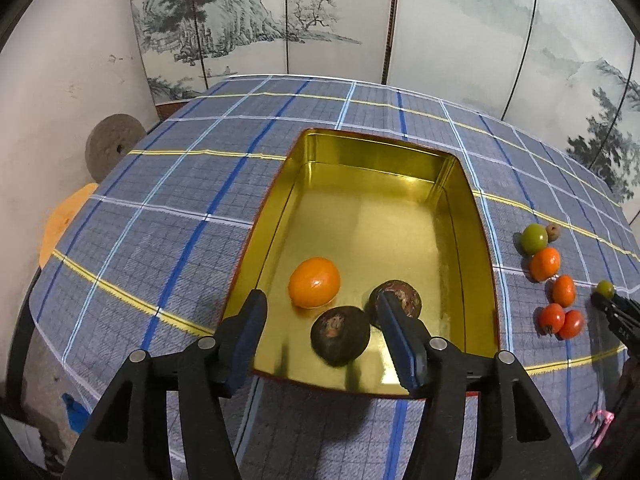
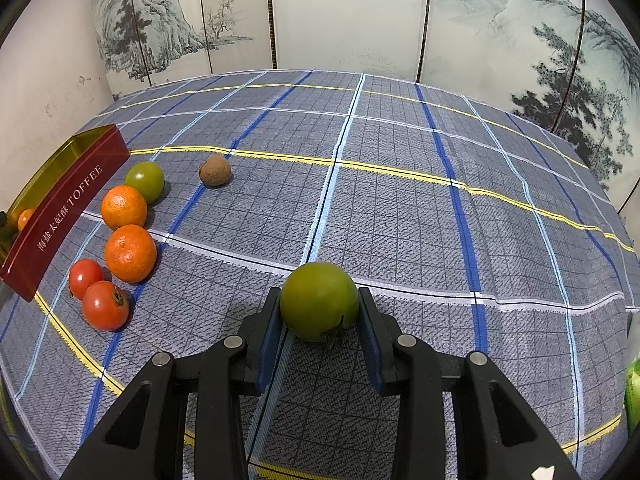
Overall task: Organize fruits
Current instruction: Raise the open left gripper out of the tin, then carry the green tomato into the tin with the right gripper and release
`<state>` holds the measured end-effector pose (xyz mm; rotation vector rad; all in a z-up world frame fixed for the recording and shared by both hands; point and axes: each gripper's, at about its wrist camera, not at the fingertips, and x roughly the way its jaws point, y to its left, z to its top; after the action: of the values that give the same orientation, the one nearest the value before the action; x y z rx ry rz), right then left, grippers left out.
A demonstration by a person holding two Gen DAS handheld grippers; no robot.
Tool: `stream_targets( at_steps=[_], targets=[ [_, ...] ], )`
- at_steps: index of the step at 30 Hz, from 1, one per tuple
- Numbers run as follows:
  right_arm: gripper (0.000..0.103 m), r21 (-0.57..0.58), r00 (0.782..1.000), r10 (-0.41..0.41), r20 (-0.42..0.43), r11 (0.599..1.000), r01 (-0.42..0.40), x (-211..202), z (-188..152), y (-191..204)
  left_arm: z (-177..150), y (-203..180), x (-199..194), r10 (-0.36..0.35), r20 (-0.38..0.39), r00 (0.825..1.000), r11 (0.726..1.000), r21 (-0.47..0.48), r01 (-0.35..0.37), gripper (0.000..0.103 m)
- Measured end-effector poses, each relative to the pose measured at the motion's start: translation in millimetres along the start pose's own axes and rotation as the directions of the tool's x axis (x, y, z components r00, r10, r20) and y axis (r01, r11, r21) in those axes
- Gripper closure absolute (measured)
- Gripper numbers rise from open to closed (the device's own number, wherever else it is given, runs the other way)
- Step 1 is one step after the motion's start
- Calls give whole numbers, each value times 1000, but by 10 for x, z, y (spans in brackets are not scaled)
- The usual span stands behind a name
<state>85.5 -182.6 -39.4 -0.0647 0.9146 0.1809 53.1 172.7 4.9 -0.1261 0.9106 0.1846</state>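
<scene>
Your left gripper [image 1: 320, 312] hangs over the near end of the gold-lined tin [image 1: 452, 184], its blue-padded jaws spread and pressing on nothing. In the tin, at its near end: one orange [image 1: 314, 282] to the left, a dark brown fruit [image 1: 340, 336] nearest you between the spread jaws, and a second dark brown fruit [image 1: 404, 298] just right of it, partly covered by your right-hand finger. The tin stands on the blue plaid tablecloth [image 1: 160, 208]. Right of the tin, on the cloth and apart from its red wall, you have a loose row: a green fruit [image 2: 145, 181] farthest from you, a small brown fruit [image 2: 215, 171] just right of that, then two mandarins [image 2: 124, 207] [image 2: 130, 253] touching each other, then two red tomatoes [image 2: 85, 278] [image 2: 105, 305] side by side nearest you. Farther right of the tin again, beyond that row, your right gripper [image 2: 319, 308] is pinching a second green fruit [image 2: 319, 300] between its pads, down at the cloth; whether the fruit rests on the cloth or is lifted just clear you cannot tell. Behind the tin, past the table's far edge, stands a painted folding screen [image 1: 280, 12].
</scene>
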Motion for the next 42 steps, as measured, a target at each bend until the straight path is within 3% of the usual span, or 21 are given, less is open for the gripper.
stream_targets(
  at_steps=[8,14,23,30,34,42],
  targets=[
    [70,13,1000,-22,0,1000,22,-28,45,13,-102,92,-83,21,18,1000,999,-27,-21,43],
    [70,-8,999,16,50,1000,-16,-240,229,210,-186,169,-129,32,21,999,998,-47,-31,39],
    [70,-189,975,205,84,964,-186,-560,473,1123,-259,185,-273,40,48,998,999,-27,-38,35],
    [70,-301,935,353,32,895,-328,-588,545,1916,-296,332,-357,66,56,996,996,-63,-62,35],
    [70,-358,924,383,-5,862,-359,-520,554,2302,-346,446,-384,101,55,993,992,-84,-96,35],
    [70,-404,920,388,-59,833,-378,-327,506,2757,-431,600,-389,142,43,989,984,-117,-137,35]
  ],
)
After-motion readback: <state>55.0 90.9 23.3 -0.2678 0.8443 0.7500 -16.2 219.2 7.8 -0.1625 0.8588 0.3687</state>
